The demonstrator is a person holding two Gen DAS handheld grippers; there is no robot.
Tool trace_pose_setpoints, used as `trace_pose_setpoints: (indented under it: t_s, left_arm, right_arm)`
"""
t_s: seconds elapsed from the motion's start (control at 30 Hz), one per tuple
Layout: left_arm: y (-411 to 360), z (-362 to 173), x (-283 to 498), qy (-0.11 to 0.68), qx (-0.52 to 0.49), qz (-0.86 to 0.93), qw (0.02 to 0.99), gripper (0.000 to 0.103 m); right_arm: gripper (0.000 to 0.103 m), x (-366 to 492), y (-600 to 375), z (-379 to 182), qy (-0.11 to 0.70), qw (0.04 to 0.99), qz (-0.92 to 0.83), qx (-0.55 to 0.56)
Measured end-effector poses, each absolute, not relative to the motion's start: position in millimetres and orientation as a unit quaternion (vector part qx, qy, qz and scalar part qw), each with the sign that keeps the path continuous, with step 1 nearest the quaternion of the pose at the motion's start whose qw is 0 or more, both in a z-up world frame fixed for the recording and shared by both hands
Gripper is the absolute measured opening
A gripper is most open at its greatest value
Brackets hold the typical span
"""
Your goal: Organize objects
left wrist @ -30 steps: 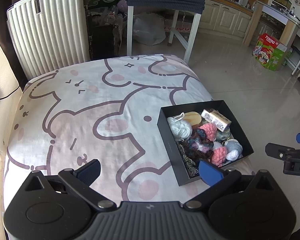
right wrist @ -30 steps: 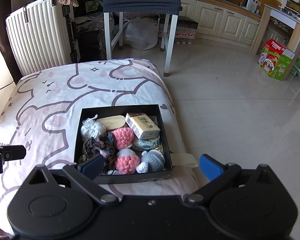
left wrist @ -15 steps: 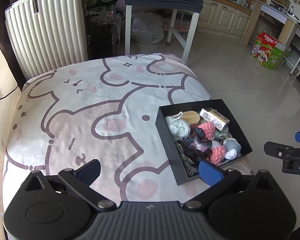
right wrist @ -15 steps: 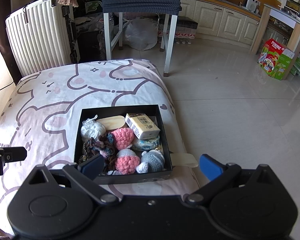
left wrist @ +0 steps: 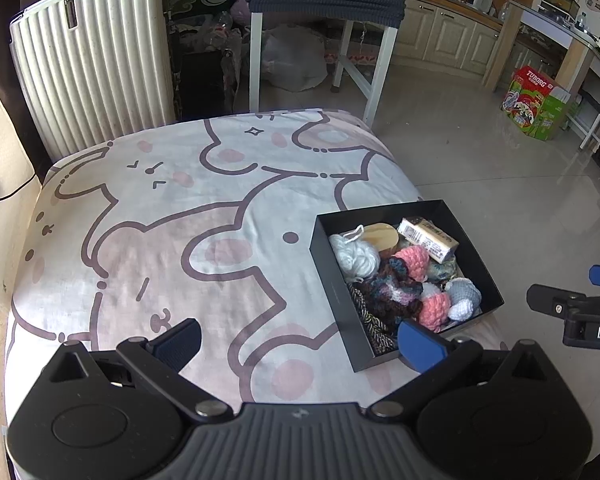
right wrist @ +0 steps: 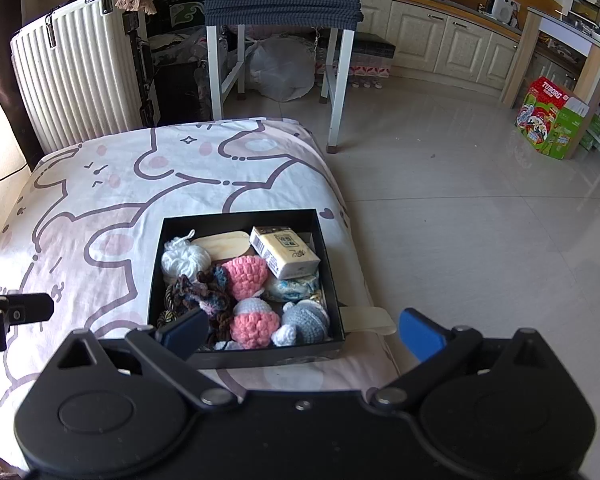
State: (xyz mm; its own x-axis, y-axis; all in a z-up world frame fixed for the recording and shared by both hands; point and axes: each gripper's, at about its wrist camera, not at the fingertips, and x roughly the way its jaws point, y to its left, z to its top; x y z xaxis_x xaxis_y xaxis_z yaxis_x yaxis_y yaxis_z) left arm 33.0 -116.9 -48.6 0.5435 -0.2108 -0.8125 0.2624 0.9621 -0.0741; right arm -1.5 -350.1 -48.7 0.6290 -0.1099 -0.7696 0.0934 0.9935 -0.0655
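Black box (right wrist: 247, 354) beyond right gripper (right wrist: 300, 334); seemingly untouched; fingers spread.

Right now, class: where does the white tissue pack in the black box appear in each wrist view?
Left wrist: tissue pack right of centre, at the black box's far right corner.
Right wrist: tissue pack near centre, in the box's far right part.
Shared landmark: white ribbed suitcase, upper left in both.
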Motion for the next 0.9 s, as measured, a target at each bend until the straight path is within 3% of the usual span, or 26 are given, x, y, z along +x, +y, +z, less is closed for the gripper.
trace_pose_setpoints:
  t_s: [0.9]
  left_arm:
    - [-120.4, -46.1, 33.1, 0.457, 0.03, -0.138, 0.878, 0.103]
  right_arm:
    - [0.103, -1.6, -350.6, -48.7, 0.427, 0.903, -0.056, -0.009]
